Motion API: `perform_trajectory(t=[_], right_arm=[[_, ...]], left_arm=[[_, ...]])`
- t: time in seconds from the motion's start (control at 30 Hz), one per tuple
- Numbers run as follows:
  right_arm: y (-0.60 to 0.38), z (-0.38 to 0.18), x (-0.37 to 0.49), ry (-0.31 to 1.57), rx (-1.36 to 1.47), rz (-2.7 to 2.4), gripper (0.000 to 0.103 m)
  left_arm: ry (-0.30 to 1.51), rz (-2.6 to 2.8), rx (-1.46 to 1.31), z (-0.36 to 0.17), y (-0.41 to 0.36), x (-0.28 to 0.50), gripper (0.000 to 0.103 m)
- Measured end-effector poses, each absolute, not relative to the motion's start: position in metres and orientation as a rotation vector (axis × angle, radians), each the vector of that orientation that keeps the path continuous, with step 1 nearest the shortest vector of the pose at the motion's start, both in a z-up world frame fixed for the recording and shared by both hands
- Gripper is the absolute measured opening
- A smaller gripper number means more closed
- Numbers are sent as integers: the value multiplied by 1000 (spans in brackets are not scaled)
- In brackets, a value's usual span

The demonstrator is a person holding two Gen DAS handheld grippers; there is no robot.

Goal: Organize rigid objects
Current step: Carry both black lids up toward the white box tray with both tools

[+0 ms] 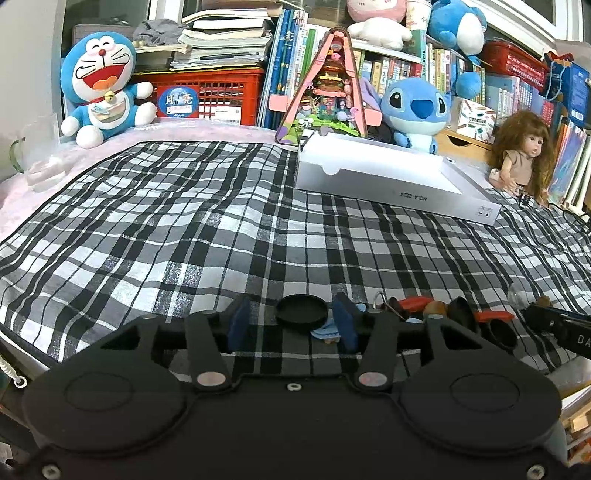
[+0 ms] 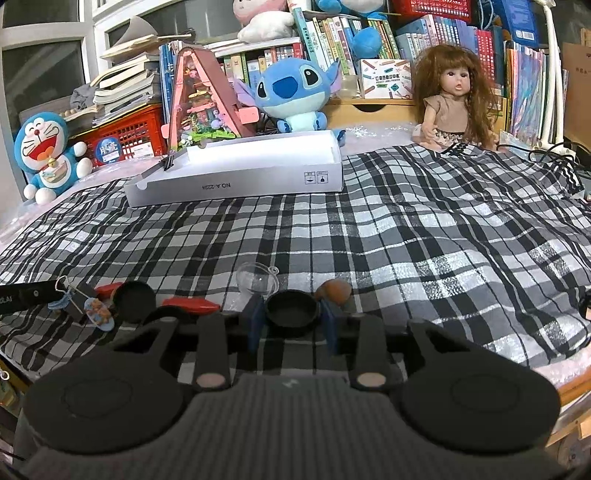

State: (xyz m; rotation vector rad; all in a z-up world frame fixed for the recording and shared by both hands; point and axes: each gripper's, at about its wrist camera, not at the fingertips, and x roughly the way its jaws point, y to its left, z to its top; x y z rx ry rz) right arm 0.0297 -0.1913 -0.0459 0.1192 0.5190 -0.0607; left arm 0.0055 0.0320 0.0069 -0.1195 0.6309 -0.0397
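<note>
The left tool has a round black lid between its blue pads. There is a clear gap on the left side, and the right pad is at or near the lid's rim, so the jaws stand apart with no firm grip showing. A small blue charm lies under the lid's right edge.

The right tool has a second black lid between its pads. Both pads sit at the rim, but I cannot tell whether they press on it.

Both lids lie at the near edge of the plaid cloth that covers the surface. Beside them sits a loose row of small things: red pieces, another black lid, a bear charm, a clear half-dome and a brown lump.

Well beyond, across the cloth, an open white box lies flat. Behind it stand a pink A-frame model, a blue plush, a doll and a Doraemon plush, with books behind them.
</note>
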Motion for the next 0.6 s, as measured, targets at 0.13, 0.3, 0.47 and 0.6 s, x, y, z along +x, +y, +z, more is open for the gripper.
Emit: perform_trajectory(t=[0.13,0.3,0.47,0.6], right_arm=[[-192,-46,31,506,117,-83,44],[-190,-48,31,493,79,-117,55],[-190,-50,31,491,73,-122,55],[-191,-50,31,479,69,-141,55]], left_arm=[[633,-40,-131,5,34,8,66],[618,-45,-138,3,35,9,72],[604,-62,-141,2,34,6,52],[595,-69,-155,7,36,-1,44]])
